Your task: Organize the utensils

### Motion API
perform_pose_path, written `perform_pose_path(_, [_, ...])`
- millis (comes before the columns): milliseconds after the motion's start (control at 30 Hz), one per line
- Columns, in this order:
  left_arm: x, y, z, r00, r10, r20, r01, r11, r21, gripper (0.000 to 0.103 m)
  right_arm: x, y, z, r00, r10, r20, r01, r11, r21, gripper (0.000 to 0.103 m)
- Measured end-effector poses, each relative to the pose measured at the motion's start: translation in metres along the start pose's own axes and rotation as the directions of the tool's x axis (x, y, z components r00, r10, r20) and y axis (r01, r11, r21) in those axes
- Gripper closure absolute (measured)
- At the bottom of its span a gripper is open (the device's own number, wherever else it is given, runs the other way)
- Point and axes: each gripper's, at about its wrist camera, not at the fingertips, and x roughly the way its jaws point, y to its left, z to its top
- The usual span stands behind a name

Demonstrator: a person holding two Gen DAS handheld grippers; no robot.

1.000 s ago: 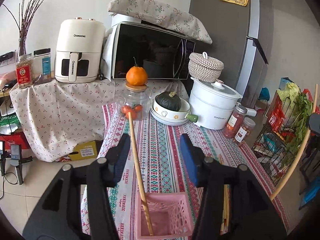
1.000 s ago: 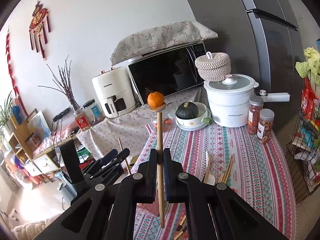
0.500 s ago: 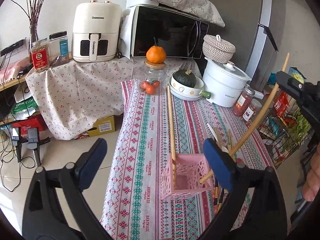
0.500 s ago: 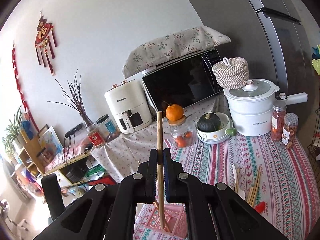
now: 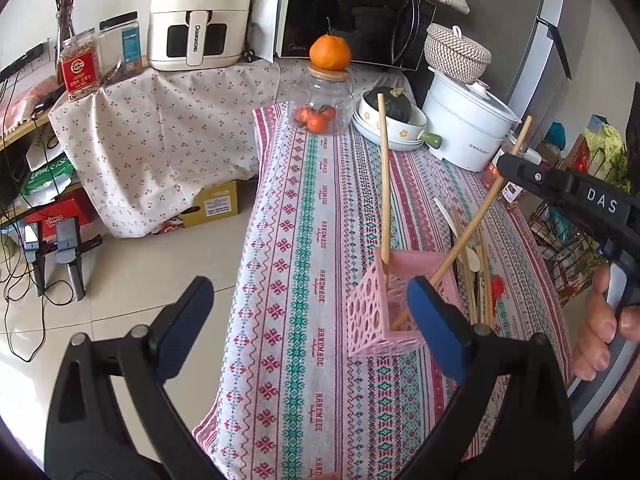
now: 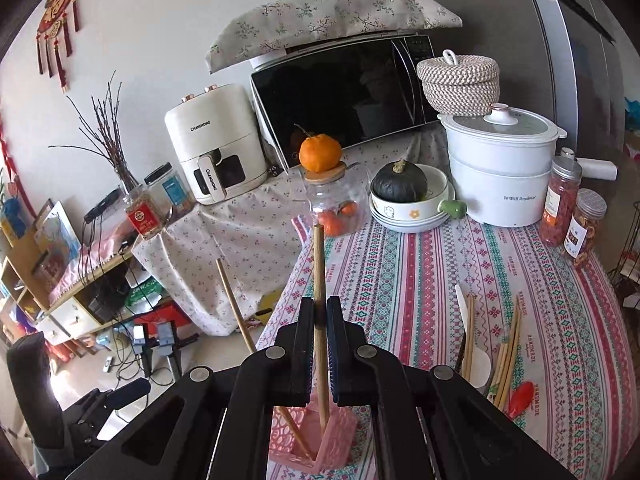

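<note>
A pink openwork holder (image 5: 370, 312) stands on the patterned tablecloth (image 5: 304, 248). One wooden chopstick (image 5: 384, 176) leans inside it. My right gripper (image 6: 319, 320) is shut on a second wooden chopstick (image 6: 319, 264) whose lower end is in the holder (image 6: 340, 432); it also shows in the left wrist view (image 5: 472, 232), slanting up to the right gripper (image 5: 506, 164). My left gripper (image 5: 308, 312) is open and empty, pulled back left of the holder. Several loose chopsticks (image 6: 508, 352) and a white spoon (image 6: 478, 364) lie on the cloth to the right.
At the table's far end stand a glass jar with an orange on top (image 5: 320, 104), a bowl with a dark squash (image 5: 390, 110), a white pot (image 5: 468, 132) and spice jars (image 6: 564, 200). Microwave (image 6: 344, 92) and air fryer (image 5: 196, 20) behind. A wire rack (image 5: 580, 240) stands right.
My right gripper has lowered its chopstick so the end sits in the pink holder. My left gripper has opened wider and drawn back and left from the holder.
</note>
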Motion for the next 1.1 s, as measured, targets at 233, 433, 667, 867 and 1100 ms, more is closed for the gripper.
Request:
perform_pose_path(233, [-0.001,-0.005,0.002,1.000,-0.018,-0.013,0.018,1.000,0.003,0.006,0.007,-0.009,-0.004,0.999,0.026,-0.042,-0.024,0.999,0.042,0.075])
perform_pose_path(433, [-0.008,-0.015,0.007,0.999,-0.040,-0.012,0.041,0.999,0.005,0.006,-0.026,-0.022,0.000,0.999,0.044,-0.001,-0.044,0.997,0.067,0.037])
perform_pose_path(667, [-0.021,-0.045,0.010,0.995,-0.099,0.000,0.099,0.994,0.044,0.006,-0.066,-0.059,-0.001,0.999,-0.049,0.019,0.048,0.997,0.057,0.021])
perform_pose_path(867, [-0.018,-0.086,0.007,0.991,-0.134,-0.021,0.135,0.984,0.117,0.006,-0.084,-0.108,-0.013,0.987,-0.162,-0.020,0.163,0.981,0.103,0.016])
perform_pose_path(1100, [-0.009,-0.145,-0.001,0.988,-0.142,-0.063,0.153,0.962,0.226,0.006,-0.094,-0.155,-0.030,0.958,-0.264,-0.108,0.276,0.954,0.115,0.015])
